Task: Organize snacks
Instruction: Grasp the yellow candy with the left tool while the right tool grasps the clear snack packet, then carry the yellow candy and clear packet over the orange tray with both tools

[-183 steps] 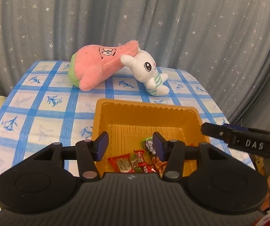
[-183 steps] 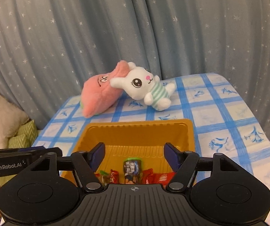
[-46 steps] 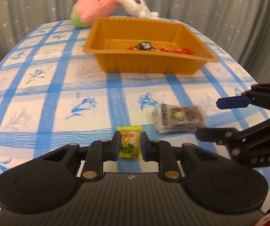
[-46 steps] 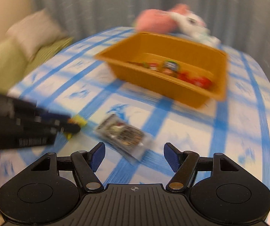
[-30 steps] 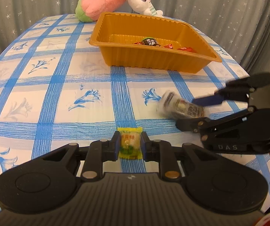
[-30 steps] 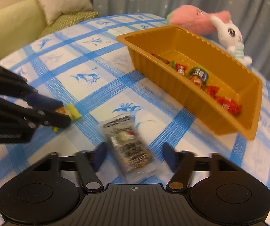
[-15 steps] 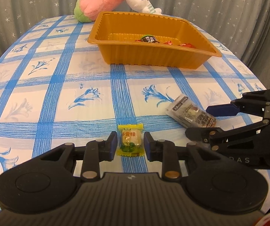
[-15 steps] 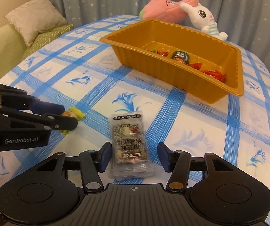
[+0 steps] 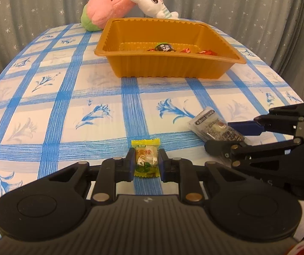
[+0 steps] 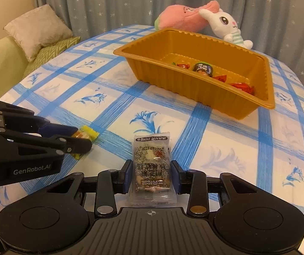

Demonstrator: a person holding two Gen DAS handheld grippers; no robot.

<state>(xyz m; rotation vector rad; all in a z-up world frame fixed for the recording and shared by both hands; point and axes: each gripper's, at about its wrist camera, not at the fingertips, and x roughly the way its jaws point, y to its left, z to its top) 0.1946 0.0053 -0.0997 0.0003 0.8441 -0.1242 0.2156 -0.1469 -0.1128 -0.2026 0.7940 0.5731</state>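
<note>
A small yellow candy lies on the blue-checked tablecloth, and my left gripper is closing on it, pads pressed to its sides. To its right a clear snack packet lies flat. My right gripper is closing on this packet, its blue pads against both long edges. In the right wrist view the left gripper comes in from the left, with the candy at its tips. Beyond stands the orange tray, which holds several wrapped snacks.
A pink plush and a white rabbit plush lie behind the tray against a grey starred curtain. A green sofa with cushions stands off the table's left edge. Bare cloth lies between the grippers and the tray.
The left jaws loosened around the candy, then pressed back onto it. The right jaws drew in from wide apart to the packet's edges. Several seconds ago both grippers were over the tray.
</note>
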